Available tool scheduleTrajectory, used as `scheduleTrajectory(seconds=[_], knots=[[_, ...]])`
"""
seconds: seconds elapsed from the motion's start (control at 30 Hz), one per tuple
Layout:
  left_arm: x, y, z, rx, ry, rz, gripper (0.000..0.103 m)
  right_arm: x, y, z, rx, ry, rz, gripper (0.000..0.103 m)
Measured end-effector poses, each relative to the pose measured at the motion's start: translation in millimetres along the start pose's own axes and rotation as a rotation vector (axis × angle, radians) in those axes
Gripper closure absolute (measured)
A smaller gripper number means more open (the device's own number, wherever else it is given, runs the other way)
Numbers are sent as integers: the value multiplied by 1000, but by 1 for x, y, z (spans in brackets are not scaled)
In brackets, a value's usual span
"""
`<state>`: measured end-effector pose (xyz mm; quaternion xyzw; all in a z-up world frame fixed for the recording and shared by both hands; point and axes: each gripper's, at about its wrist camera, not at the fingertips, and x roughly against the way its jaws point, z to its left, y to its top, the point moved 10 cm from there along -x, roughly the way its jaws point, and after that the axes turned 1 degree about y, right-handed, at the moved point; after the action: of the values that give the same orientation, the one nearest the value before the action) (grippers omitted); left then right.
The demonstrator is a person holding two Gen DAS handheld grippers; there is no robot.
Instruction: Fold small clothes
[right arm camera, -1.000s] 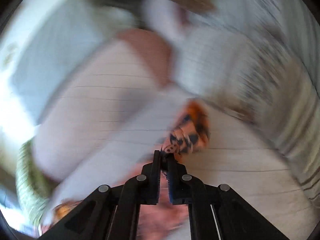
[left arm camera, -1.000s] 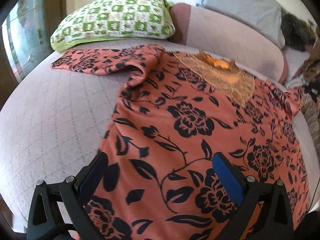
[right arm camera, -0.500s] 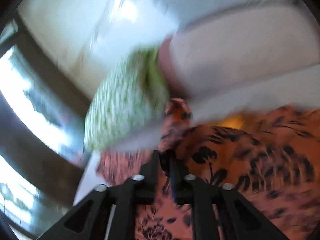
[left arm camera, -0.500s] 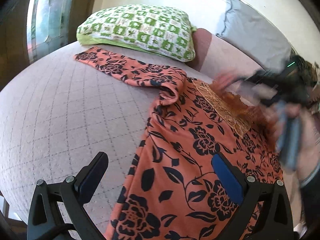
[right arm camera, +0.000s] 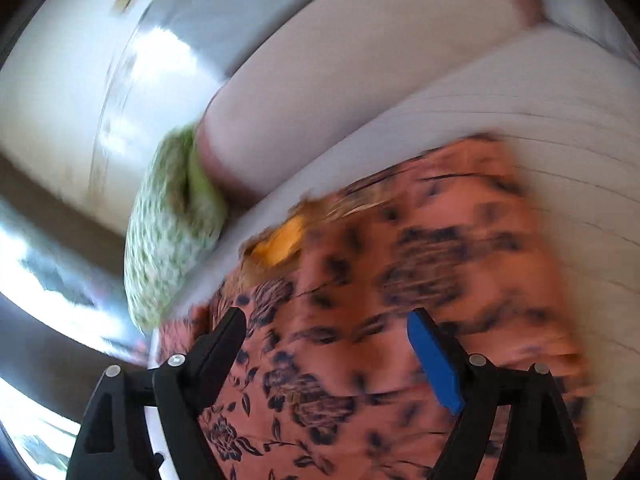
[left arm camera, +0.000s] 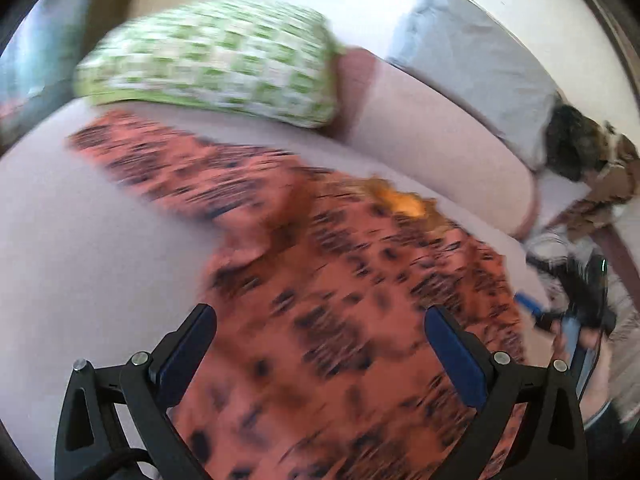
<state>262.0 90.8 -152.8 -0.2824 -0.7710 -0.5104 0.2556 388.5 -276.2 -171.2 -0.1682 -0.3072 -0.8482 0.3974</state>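
An orange top with a black flower print (left arm camera: 344, 304) lies spread on the pale bed; it also shows in the right wrist view (right arm camera: 400, 300). Its gold neckline (left arm camera: 404, 200) points toward the pillows. One sleeve (left arm camera: 160, 160) stretches out to the left; the right sleeve lies folded over the body. My left gripper (left arm camera: 320, 348) is open and empty above the lower body of the top. My right gripper (right arm camera: 326, 352) is open and empty above the top, and shows at the right edge of the left wrist view (left arm camera: 568, 320). Both views are motion-blurred.
A green and white checked pillow (left arm camera: 212, 68) lies at the head of the bed, also in the right wrist view (right arm camera: 172, 240). A pink bolster (left arm camera: 440, 144) and a grey pillow (left arm camera: 472, 60) lie behind the top. Dark and patterned items (left arm camera: 580, 152) sit at far right.
My right gripper has opened and let go of the right sleeve, which now lies folded over the body. The right gripper has drawn back to the right. The left gripper stays open.
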Motion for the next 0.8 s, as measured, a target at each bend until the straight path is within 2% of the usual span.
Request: scheduleTrajectory(seconds=[0.07,0.1,0.17,0.2,0.27,0.33,0.37,0.4,0.47,0.5,0.57,0.6,0.67,0.7,0.8], knots=[[-35,23,-19,-19,-64,49,0,18,-9,-16,-4,12,2,18],[-53,31,-24,-22,-73,77,0,21,-17,-18,18,20,20,18],[-81,44,-27,-32,-57,111,1,17,-31,-17,73,21,55,18],[-97,51,-22,-32,-14,119,1,17,-36,-17,90,26,66,18],[-113,52,-10,21,21,148,2,12,-44,-12,141,37,86,18],[-123,45,-2,63,23,186,17,13,-52,-2,194,60,86,18],[-126,42,1,66,35,200,33,12,-55,1,210,66,84,18],[-131,37,4,65,54,233,59,12,-57,3,219,72,85,18],[-137,31,9,61,96,274,87,19,-60,4,226,101,94,18],[-137,32,13,51,127,266,92,21,-59,5,232,106,91,18],[-126,37,14,64,147,226,96,23,-54,1,244,84,66,18],[-105,47,8,26,169,137,99,23,-53,-1,237,80,65,18],[-77,51,1,-14,205,34,99,26,-49,-10,216,61,49,18],[-71,41,2,-19,232,25,99,26,-47,-13,208,56,44,18],[-95,14,24,-12,326,105,96,26,-44,-18,188,33,41,18]])
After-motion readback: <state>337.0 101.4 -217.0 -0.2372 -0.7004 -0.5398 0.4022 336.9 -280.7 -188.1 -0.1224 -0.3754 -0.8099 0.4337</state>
